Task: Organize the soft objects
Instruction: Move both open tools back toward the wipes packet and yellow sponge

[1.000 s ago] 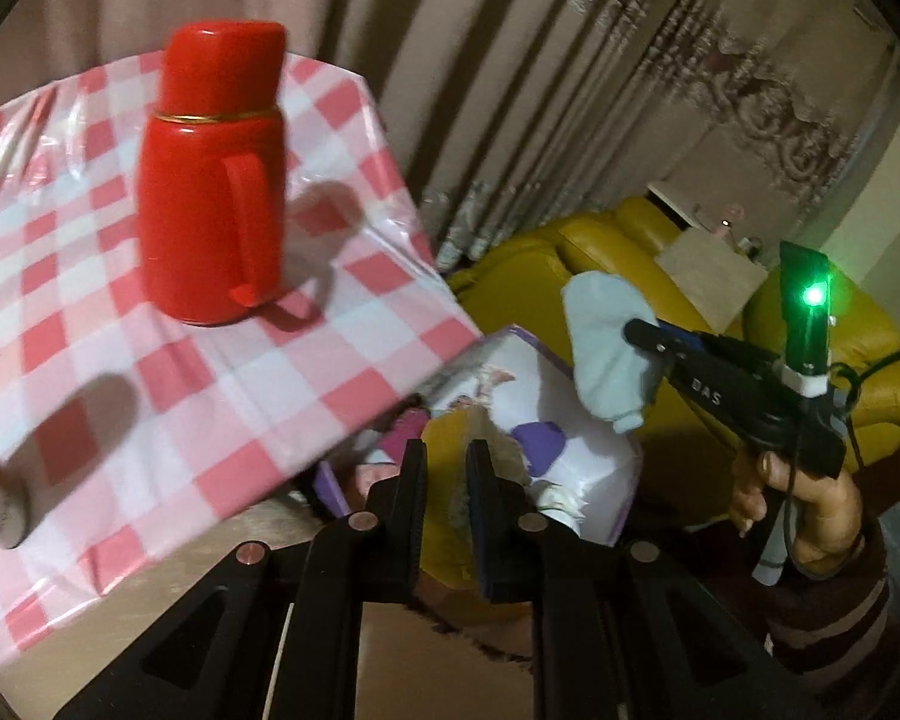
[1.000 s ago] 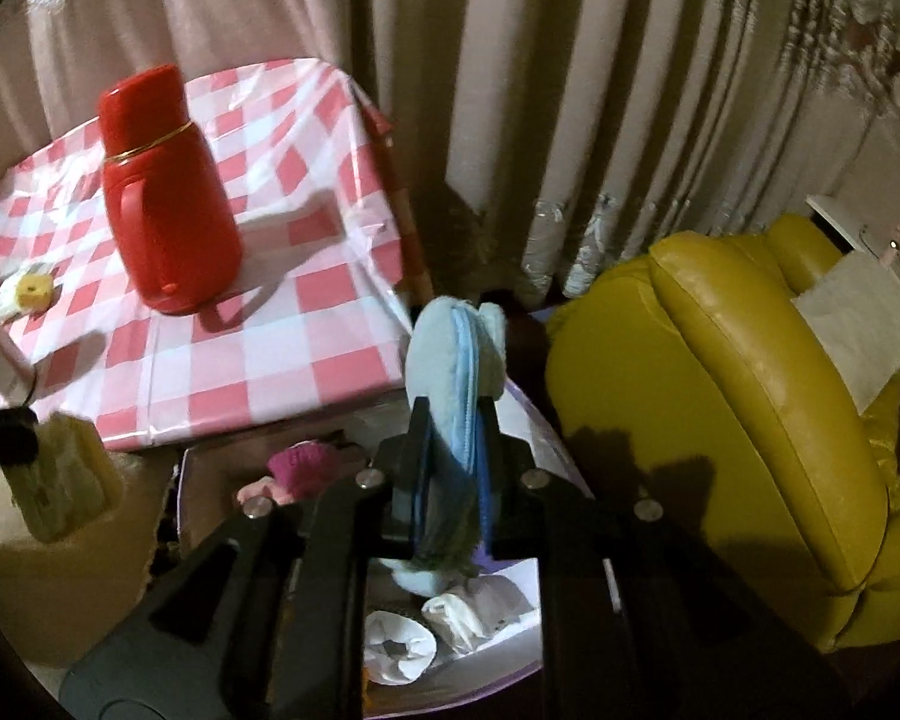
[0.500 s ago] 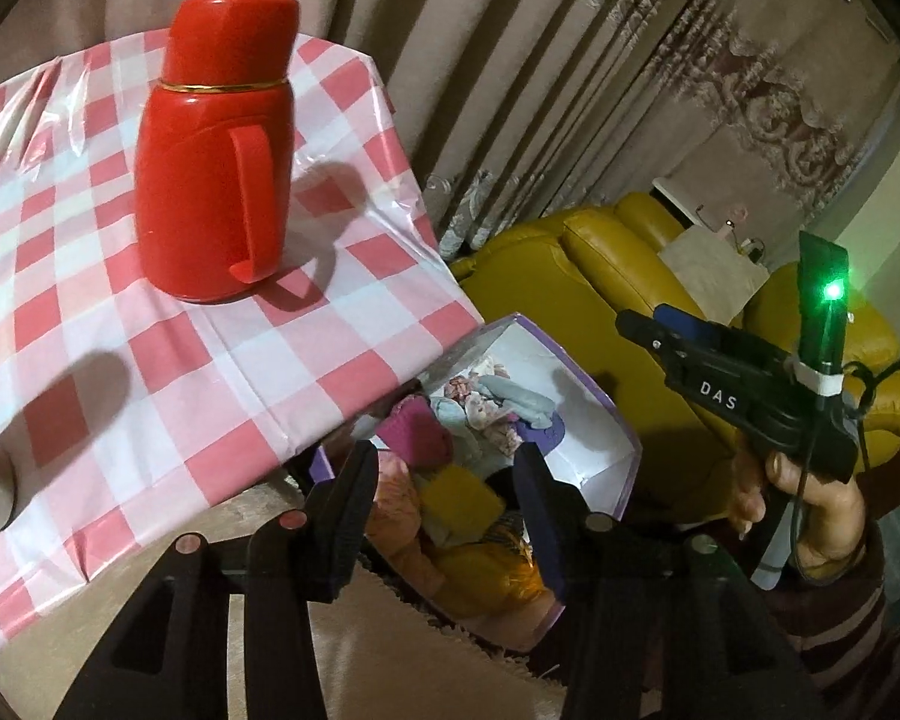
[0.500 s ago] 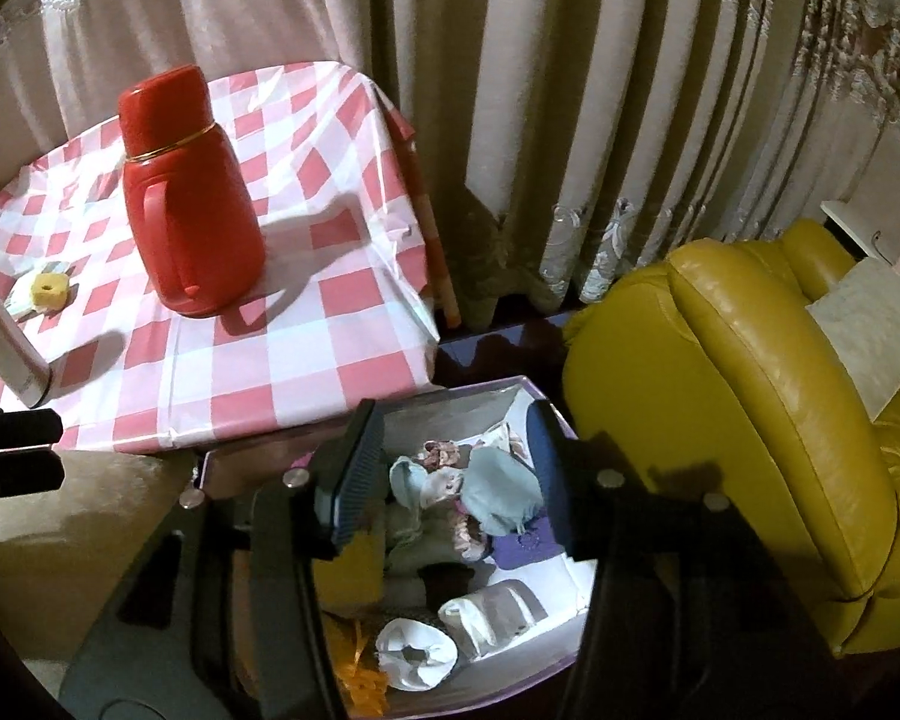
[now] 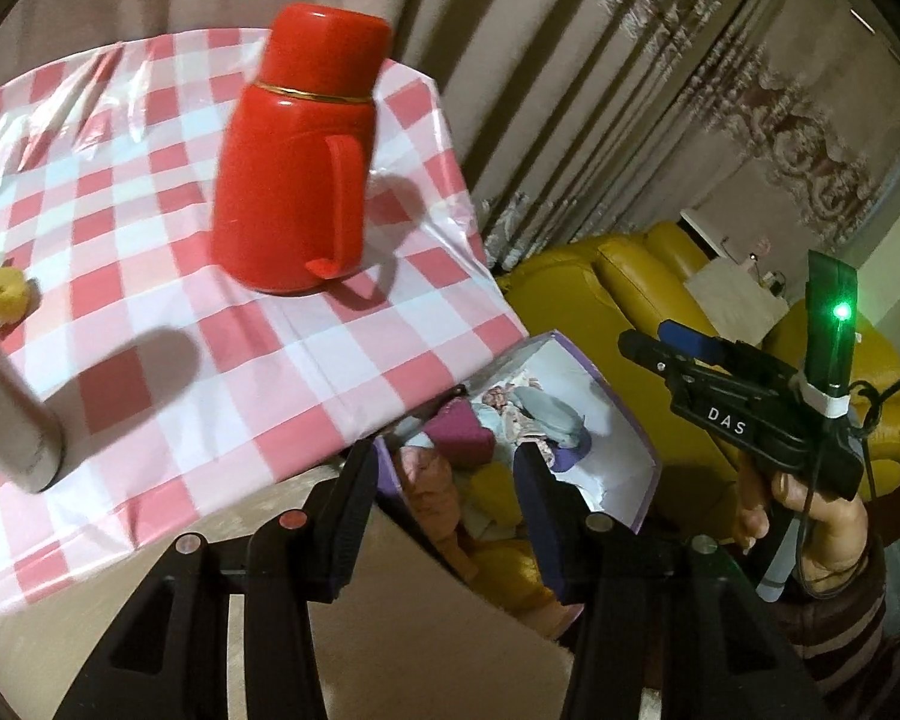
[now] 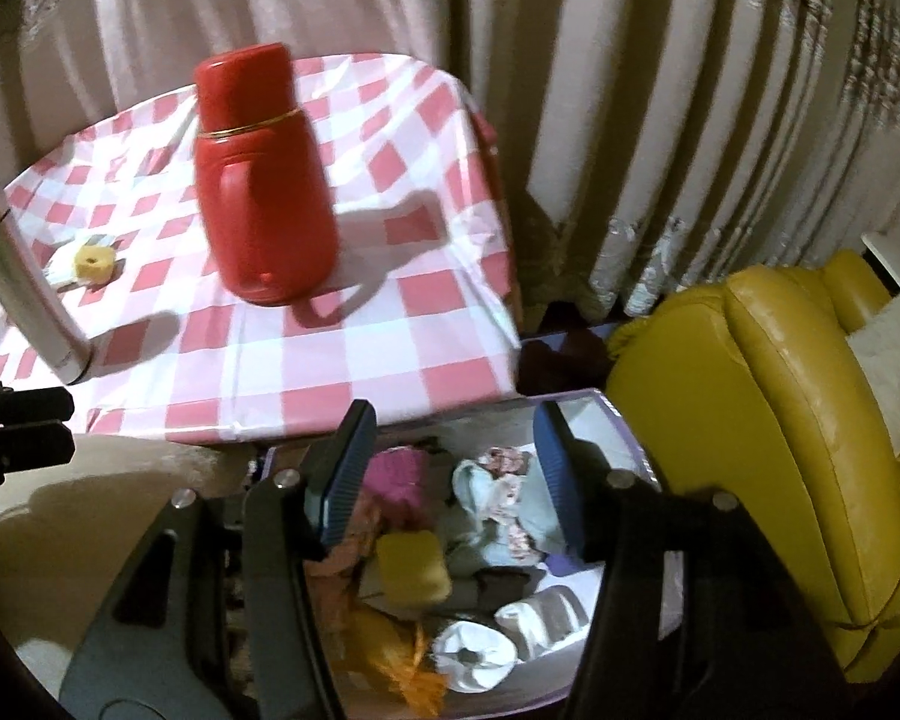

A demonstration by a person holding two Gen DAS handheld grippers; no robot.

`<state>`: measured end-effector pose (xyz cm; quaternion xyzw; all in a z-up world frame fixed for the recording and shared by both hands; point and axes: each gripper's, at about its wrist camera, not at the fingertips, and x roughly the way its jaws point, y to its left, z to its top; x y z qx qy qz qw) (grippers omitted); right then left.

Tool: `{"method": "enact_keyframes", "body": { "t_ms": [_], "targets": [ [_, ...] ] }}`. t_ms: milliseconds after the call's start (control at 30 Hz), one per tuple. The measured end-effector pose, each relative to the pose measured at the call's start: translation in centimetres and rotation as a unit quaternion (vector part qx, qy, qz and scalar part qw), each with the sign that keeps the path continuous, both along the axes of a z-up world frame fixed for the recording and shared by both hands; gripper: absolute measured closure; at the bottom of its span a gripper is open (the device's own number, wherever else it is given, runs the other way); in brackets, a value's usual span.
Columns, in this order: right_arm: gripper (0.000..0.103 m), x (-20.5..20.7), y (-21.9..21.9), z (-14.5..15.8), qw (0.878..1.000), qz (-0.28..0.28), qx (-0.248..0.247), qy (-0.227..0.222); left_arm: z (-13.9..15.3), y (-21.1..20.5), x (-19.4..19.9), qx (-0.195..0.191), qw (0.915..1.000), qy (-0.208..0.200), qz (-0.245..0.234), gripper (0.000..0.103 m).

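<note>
Both grippers now empty. Left gripper (image 5: pixel 444 474) spread, nothing between the jaws; a second ago it was pinched on a yellow soft piece. Right gripper (image 6: pixel 450 474) jaws opening, nothing between them; a second ago it clamped a pale blue soft toy. Both items have dropped into the box (image 6: pixel 624 420) on the floor under the near edge of the table, so two more soft objects count as sorted.

Task things: pale blue soft toy (image 6: pixel 480 492) lies in the box toward its far side, beside a magenta plush (image 6: pixel 396 474); yellow soft piece (image 6: pixel 414 564) sits mid-box, touching neighbours. White rolled socks (image 6: pixel 474 654) and an orange fuzzy thing (image 6: pixel 414 678) are at the near side. Box looks fairly full.

Still out: a small yellow sponge ring (image 6: pixel 93 264) on the checked tablecloth (image 5: pixel 168 312) near the table's left edge, resting on a bit of white paper. Likely next pick, as a judgement.

Around: red thermos (image 5: pixel 294 156) stands upright mid-table, between the box side and the sponge; a reach across has to go round it. A grey tube (image 5: pixel 6 414) leans at the left edge, close to the sponge, could get bumped. Yellow armchair (image 6: pixel 768 420) just beside the box on the right, curtains behind. In the left view the right gripper's body and the hand (image 5: pixel 810 516) holding it hang over the armchair side of the box.
</note>
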<state>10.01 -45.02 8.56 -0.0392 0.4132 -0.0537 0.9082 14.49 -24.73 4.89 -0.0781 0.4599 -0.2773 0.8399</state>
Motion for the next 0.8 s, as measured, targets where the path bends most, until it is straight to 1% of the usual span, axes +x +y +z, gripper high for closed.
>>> {"method": "enact_keyframes", "body": {
  "t_ms": [267,433,633,800],
  "targets": [
    [0.044,0.9,4.5,0.0,0.999,0.052,-0.003,0.006,0.5,5.4,-1.6,-0.001,0.9983,-0.008,0.058,0.055],
    [0.042,1.4,7.1,0.1,0.996,0.083,-0.009,0.009,0.7,9.5,-2.7,0.012,0.9940,-0.022,0.107,0.055],
    [0.041,2.5,10.0,0.1,0.993,0.117,-0.015,0.011,0.6,15.4,-3.6,0.021,0.9834,-0.028,0.178,0.055],
    [0.041,3.8,12.5,0.3,0.989,0.147,-0.013,0.009,0.2,20.0,-3.8,0.022,0.9717,-0.023,0.234,0.055]
  ]
}}
